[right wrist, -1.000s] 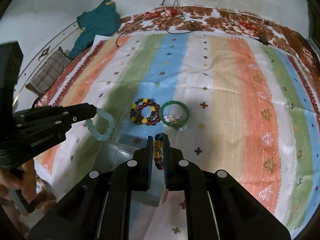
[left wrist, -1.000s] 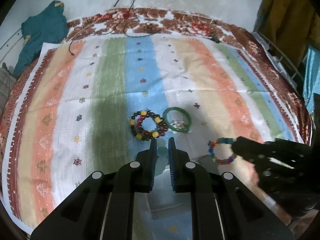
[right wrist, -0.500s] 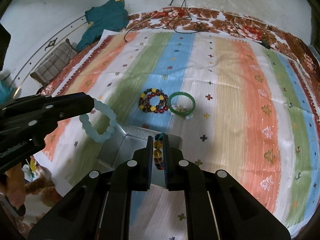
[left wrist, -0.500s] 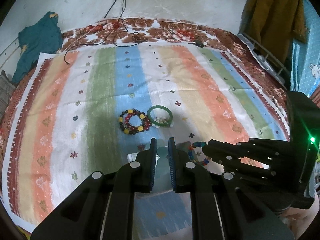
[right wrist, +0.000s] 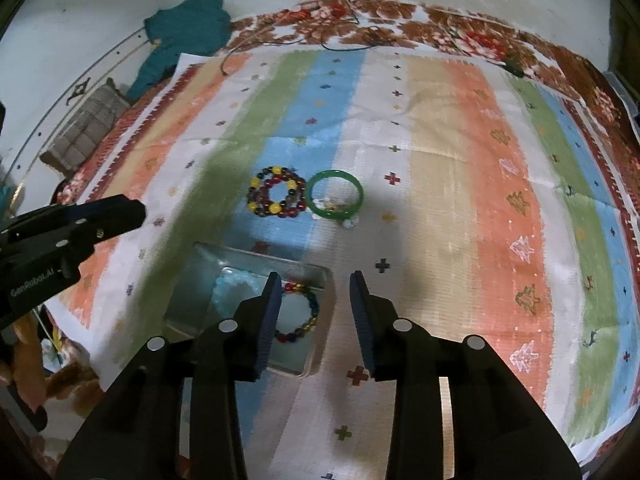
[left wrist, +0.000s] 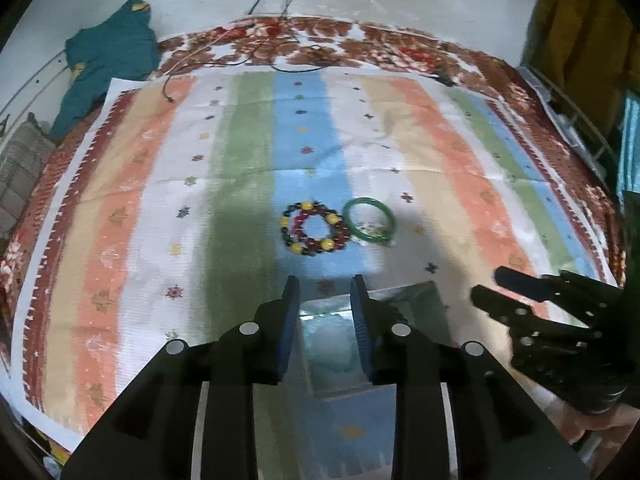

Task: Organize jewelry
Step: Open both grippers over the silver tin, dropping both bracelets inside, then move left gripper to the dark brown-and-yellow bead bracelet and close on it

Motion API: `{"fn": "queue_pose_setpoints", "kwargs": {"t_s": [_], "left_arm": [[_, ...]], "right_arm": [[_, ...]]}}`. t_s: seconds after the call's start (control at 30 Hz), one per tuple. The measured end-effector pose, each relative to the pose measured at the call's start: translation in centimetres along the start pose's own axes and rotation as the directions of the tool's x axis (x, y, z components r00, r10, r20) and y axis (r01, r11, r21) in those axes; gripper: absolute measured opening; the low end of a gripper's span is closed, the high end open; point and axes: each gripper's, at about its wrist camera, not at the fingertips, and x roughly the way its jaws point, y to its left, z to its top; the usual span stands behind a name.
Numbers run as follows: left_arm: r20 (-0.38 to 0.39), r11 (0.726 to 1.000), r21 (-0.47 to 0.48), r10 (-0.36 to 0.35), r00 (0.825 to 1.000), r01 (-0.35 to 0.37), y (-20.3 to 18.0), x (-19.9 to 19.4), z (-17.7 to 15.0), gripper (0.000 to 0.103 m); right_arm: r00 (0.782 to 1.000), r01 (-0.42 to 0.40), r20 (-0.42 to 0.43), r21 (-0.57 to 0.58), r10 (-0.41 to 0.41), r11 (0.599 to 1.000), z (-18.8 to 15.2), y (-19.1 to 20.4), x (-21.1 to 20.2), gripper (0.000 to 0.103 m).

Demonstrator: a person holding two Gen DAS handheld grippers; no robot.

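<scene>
A metal tray (right wrist: 192, 268) lies on the striped cloth near the front. In it lie a pale blue bead bracelet (right wrist: 236, 288) and a multicoloured bead bracelet (right wrist: 308, 312). The tray (left wrist: 416, 304) and the pale bracelet (left wrist: 332, 344) also show in the left wrist view. My left gripper (left wrist: 325, 284) is open and empty above the tray. My right gripper (right wrist: 314, 280) is open and empty over the tray's right edge. Beyond the tray lie a dark red and yellow bead bracelet (right wrist: 276, 196) and a green bangle (right wrist: 336, 194), side by side on the cloth.
A teal garment (right wrist: 188, 28) and a folded grey cloth (right wrist: 80, 128) lie at the far left. Black cables (right wrist: 340, 20) cross the floral border at the back. A small pale trinket (right wrist: 348, 222) sits by the green bangle. Striped cloth extends to the right.
Both grippers have opened. The pale blue bracelet has dropped from the left gripper and the multicoloured bracelet from the right gripper; both now lie in the tray.
</scene>
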Motion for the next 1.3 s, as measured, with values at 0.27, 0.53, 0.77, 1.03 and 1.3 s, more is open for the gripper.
{"fn": "queue_pose_setpoints", "kwargs": {"t_s": [0.27,0.53,0.77,1.03,1.3], "left_arm": [[0.009,0.998,-0.031,0.062,0.998,-0.062,1.7,1.8,1.2,0.037],[-0.02,0.993,-0.074,0.095,0.995,-0.096,3.2,4.8,2.4,0.051],[-0.064,0.99,-0.082,0.113,0.992,-0.118,4.1,7.3,2.6,0.059],[-0.077,0.988,-0.102,0.111,0.991,-0.118,5.3,9.7,3.9,0.064],[-0.101,0.99,-0.089,0.098,0.99,-0.107,5.7,12.4,4.8,0.064]], "right_arm": [[1.0,0.025,-0.01,-0.002,-0.025,1.0,1.0,-0.6,1.0,0.051],[0.999,0.053,-0.01,0.015,-0.052,0.999,2.3,-1.1,2.6,0.059],[0.997,0.071,-0.029,0.01,-0.071,0.997,3.5,-1.5,4.6,0.068],[0.995,0.09,-0.054,0.023,-0.088,0.996,4.7,-2.4,7.2,0.07],[0.995,0.091,-0.039,0.068,-0.089,0.993,5.6,-3.3,8.3,0.07]]}}
